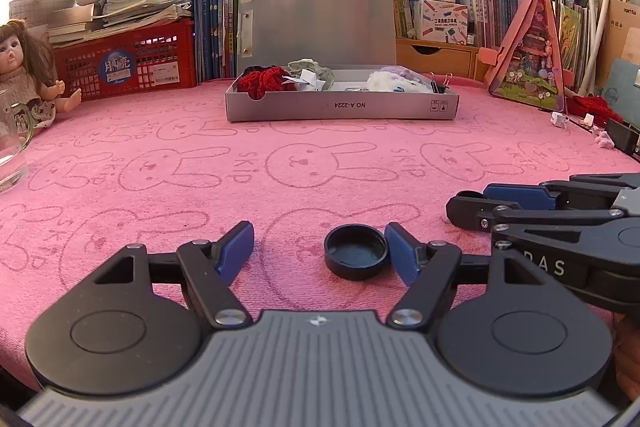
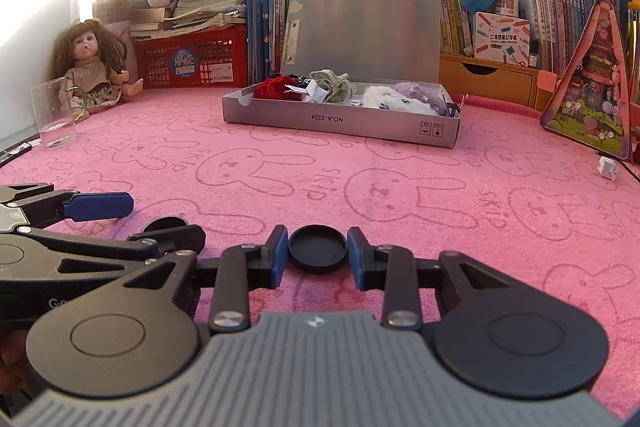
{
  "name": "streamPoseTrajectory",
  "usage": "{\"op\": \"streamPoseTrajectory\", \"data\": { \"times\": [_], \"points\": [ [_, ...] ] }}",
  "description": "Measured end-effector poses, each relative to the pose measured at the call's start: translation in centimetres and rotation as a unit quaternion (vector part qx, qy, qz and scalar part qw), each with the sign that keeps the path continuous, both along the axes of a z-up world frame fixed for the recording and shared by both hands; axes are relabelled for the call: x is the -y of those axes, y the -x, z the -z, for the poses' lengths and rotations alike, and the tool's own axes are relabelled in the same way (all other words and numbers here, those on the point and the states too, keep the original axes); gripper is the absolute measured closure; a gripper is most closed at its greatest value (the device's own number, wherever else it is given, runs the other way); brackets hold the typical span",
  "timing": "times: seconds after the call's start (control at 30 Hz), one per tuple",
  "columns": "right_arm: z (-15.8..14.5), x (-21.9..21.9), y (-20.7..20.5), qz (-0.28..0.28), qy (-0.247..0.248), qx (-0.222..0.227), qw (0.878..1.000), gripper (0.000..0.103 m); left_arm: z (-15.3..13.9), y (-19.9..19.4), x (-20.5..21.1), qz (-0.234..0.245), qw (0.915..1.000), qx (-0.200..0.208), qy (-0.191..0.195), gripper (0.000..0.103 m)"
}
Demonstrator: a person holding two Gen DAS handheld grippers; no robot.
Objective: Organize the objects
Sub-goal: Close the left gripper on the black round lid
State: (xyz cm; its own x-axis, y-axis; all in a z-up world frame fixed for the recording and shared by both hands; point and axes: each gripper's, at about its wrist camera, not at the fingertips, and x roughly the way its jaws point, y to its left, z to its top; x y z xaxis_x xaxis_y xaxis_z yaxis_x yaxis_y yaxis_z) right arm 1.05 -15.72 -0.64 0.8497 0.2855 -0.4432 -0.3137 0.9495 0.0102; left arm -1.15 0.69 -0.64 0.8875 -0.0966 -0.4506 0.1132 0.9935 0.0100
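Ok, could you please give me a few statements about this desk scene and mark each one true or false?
1. The grey box at the back has its lid raised. True.
2. The left tongs are clamped on a cap. False: they stand open, and the loose cap lies on the pink cloth between them, next to one finger.
3. The right tongs hold a black cap, with a pad against each side. True.
4. The glass lies tipped over. False: it stands upright in front of the doll.
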Motion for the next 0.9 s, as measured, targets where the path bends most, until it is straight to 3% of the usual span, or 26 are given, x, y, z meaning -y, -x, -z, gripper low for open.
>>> {"op": "streamPoseTrajectory", "data": {
  "times": [0.2, 0.63, 0.8, 0.9],
  "points": [
    [-0.1, 0.2, 0.7, 0.004, 0.011, 0.009, 1.000, 0.066, -0.2, 0.6, -0.2, 0.000, 1.0000, 0.001, 0.001, 0.043],
    [0.2, -0.3, 1.6, 0.002, 0.000, 0.008, 1.000, 0.065, 0.0, 1.1, 0.5, -0.005, 0.9999, 0.008, 0.004, 0.050],
    [0.3, -1.0, 1.9, 0.003, -0.003, 0.011, 1.000, 0.065, 0.1, 1.3, 0.7, -0.021, 0.9997, 0.014, 0.004, 0.063],
    [0.4, -1.3, 2.0, 0.003, 0.000, 0.015, 1.000, 0.065, 0.2, 1.5, 0.8, -0.023, 0.9996, 0.016, 0.003, 0.066]
  ]
}}
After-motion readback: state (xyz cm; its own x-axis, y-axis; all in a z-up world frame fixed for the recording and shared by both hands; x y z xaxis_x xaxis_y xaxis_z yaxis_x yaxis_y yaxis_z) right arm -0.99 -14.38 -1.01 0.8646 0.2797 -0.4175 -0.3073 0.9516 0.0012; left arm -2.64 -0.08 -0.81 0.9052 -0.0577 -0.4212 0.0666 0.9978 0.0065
